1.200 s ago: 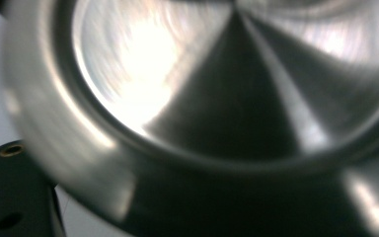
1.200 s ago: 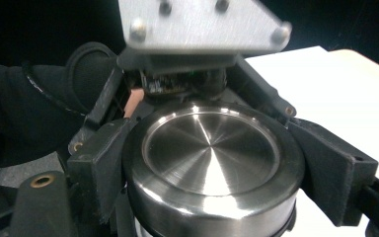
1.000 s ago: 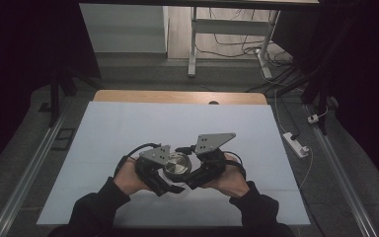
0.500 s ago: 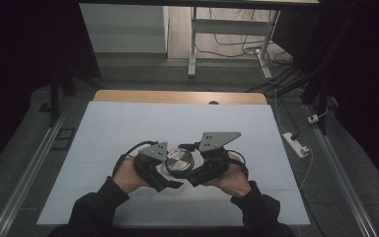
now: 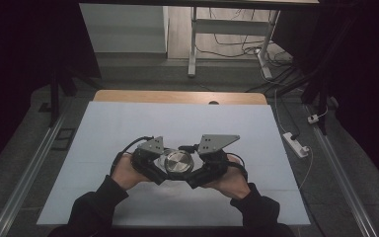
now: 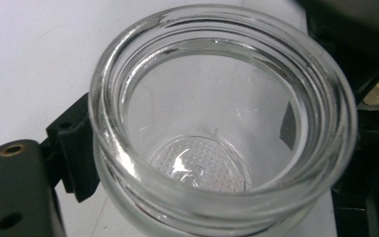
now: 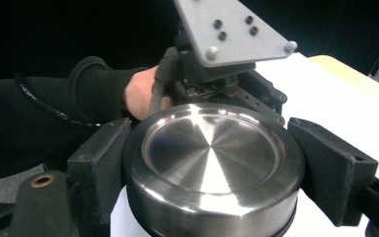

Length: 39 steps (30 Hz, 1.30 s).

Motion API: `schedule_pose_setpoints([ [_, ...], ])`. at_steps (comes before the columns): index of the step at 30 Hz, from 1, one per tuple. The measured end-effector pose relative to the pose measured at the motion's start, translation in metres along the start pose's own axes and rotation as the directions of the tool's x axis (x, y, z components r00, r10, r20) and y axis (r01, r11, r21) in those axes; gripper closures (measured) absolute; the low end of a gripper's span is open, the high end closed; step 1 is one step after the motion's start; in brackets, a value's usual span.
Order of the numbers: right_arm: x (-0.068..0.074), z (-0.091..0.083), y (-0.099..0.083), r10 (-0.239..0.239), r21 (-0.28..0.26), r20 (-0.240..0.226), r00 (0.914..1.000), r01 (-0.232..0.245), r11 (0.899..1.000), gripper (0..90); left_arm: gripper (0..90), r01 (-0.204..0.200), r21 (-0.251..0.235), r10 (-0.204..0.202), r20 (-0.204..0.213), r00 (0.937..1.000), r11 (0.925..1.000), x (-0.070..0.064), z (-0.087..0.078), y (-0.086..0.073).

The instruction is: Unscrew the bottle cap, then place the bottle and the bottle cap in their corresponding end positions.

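High view: left gripper (image 5: 162, 170) clamps jar (image 6: 222, 123), hidden under lid (image 5: 177, 161); right gripper (image 5: 193, 174) clamps lid.

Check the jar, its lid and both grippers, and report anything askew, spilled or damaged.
Nothing stands out. The glass jar looks empty and uncracked, clamped between the left gripper jaws. The steel lid sits level and undented between the right gripper jaws. No spill shows on the white table.
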State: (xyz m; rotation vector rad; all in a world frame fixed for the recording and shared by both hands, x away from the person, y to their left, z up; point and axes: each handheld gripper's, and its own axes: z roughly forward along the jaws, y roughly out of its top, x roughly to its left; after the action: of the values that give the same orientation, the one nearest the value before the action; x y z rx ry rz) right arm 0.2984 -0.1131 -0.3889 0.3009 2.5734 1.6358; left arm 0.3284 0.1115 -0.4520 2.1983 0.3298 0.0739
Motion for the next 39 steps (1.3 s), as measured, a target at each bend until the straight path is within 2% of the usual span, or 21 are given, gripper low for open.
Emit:
schedule_pose_setpoints([
  [4,0.001,0.000,0.000,-0.010,-0.007,0.008,0.9999,0.010,1.000,19.6,14.7,0.004,0.000,-0.004,-0.014,0.9999,1.0000,0.004,0.000,0.000],
  [10,0.003,0.000,-0.002,-0.005,-0.011,0.014,0.9999,0.005,1.000,19.6,14.7,0.033,-0.023,-0.034,-0.037,0.9987,0.9992,0.010,-0.002,0.000],
  [18,0.006,0.001,-0.011,0.005,-0.010,0.023,0.9997,-0.005,1.000,19.6,14.7,0.060,-0.029,-0.062,-0.080,0.9949,0.9978,0.022,0.000,-0.001],
  [22,0.007,0.002,-0.020,0.022,-0.008,0.025,0.9995,-0.021,1.000,19.6,14.7,0.066,-0.042,-0.070,-0.097,0.9928,0.9970,0.028,0.001,0.000],
  [30,0.011,0.006,-0.037,0.026,-0.001,0.027,0.9993,-0.026,1.000,19.6,14.7,0.064,-0.042,-0.069,-0.122,0.9901,0.9970,0.040,0.008,0.005],
  [39,0.014,0.019,-0.057,0.033,0.022,0.023,0.9992,-0.034,0.999,19.6,14.7,0.063,-0.043,-0.069,-0.152,0.9860,0.9971,0.051,0.020,0.007],
])
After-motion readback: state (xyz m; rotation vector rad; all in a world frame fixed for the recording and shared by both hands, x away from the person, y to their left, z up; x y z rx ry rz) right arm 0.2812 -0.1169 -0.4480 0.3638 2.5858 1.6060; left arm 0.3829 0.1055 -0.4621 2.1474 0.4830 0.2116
